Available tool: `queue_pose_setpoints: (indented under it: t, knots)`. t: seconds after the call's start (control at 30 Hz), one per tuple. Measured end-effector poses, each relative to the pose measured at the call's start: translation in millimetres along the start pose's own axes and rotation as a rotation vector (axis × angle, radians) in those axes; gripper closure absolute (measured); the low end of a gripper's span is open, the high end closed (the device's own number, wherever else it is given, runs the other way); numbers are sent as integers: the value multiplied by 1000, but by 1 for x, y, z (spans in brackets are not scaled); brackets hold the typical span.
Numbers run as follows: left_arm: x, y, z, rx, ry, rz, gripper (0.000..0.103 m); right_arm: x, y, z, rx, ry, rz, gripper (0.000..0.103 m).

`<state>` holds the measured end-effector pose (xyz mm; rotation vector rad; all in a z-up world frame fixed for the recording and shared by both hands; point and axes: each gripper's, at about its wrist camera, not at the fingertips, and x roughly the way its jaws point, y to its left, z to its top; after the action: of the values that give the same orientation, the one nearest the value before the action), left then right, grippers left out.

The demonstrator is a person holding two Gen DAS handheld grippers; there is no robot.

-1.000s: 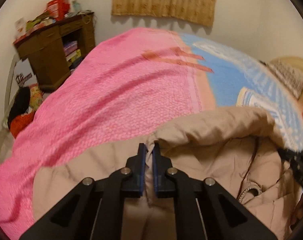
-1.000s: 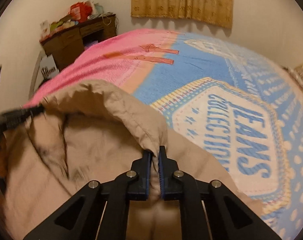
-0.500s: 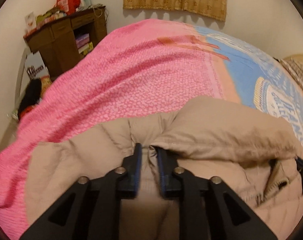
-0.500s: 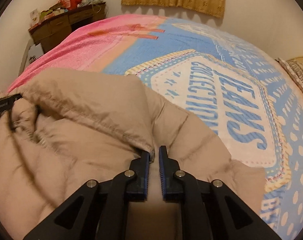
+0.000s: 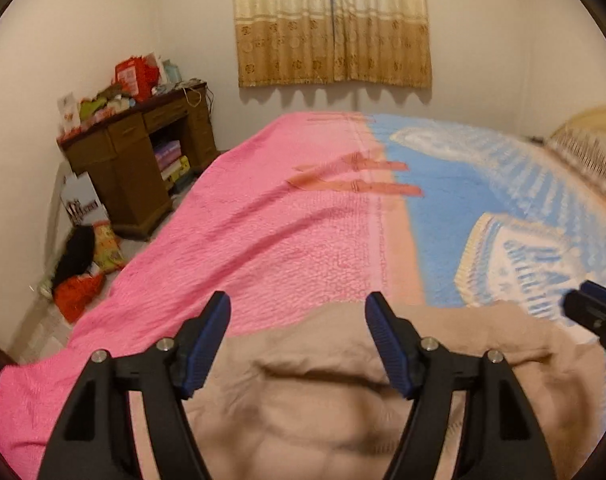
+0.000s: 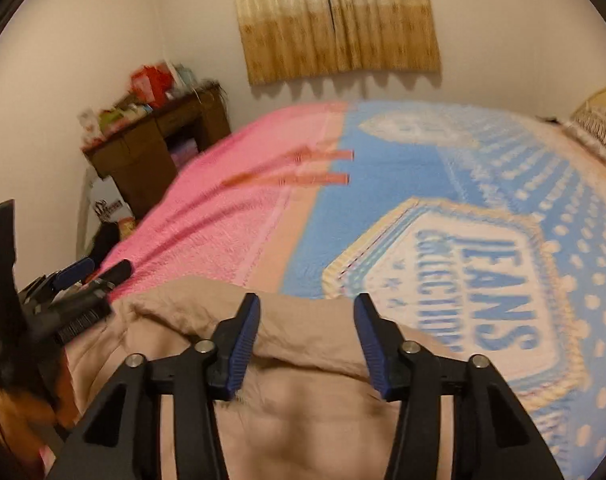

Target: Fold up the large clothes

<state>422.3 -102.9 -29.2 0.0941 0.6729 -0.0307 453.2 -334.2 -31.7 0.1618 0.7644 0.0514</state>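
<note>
The left gripper (image 5: 298, 312) and right gripper (image 6: 306, 314) both gape wide, gripping nothing; the beige coat (image 5: 323, 412) lies below their tips (far edge just ahead), pink-and-blue bedspread (image 5: 263, 232) stretching bare beyond.

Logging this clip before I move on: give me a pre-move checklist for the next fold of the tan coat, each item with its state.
1. Left gripper open, empty: ok.
2. Right gripper open, empty: ok.
3. Coat lying on the bed, released: ok.
4. Coat lying flat: not ok, creased and bunched.
5. Sleeves and hem located: cannot tell, out of view.
6. Bed beyond the coat free for folding: ok.
</note>
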Motion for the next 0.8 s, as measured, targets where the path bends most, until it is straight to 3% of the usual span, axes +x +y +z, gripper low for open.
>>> queue_pose_setpoints:
  t: [0.07, 0.17, 0.3, 0.67, 0.8]
  knots:
    - [22, -10, -13, -13, 67, 6, 44, 31, -4, -13, 66, 55, 31, 62]
    - [45, -1, -39, -92, 159, -25, 45, 60, -13, -39, 68, 108, 41, 63]
    - [46, 8, -54, -134, 132, -54, 42, 69, -14, -48, 58, 105, 62, 64]
    - [71, -30, -56, 32, 184, 122, 40, 87, 17, -52, -135, 115, -92, 62]
    - [69, -30, -58, 46, 185, 138, 40, 86, 17, -53, -135, 109, -97, 62]
